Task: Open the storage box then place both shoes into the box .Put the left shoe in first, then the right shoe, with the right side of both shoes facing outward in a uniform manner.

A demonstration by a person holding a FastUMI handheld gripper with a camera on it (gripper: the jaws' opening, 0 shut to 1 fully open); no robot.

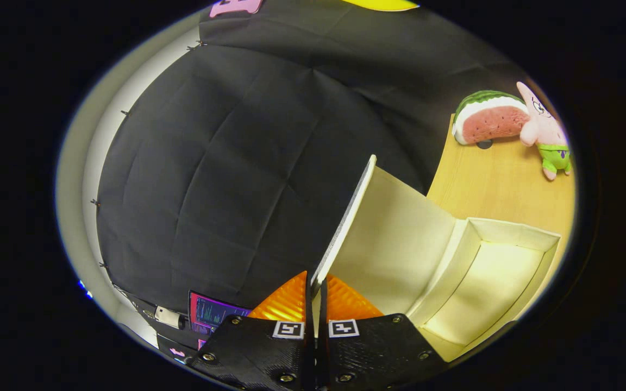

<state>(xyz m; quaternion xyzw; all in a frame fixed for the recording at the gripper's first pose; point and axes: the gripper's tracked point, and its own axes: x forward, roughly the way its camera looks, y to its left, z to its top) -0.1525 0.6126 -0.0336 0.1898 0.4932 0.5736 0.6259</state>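
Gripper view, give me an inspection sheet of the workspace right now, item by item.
Surface: wooden table, bare around the box.
Job's things: cream storage box open, inside bare; its lid raised, edge pinched between the fingers.
Clutter: watermelon plush and pink star plush beyond the box.
Grippers: gripper shut on lid.
Cables: nothing seen.
Surroundings: black cloth wall; lit screen low beside the fingers.

A watermelon plush [489, 118] lies at two o'clock on the wooden table [500, 182], touching a pink star plush [545, 132] in green shorts just to its right. A lit screen [210, 313] sits at seven o'clock, a small white device [169, 317] beside it.
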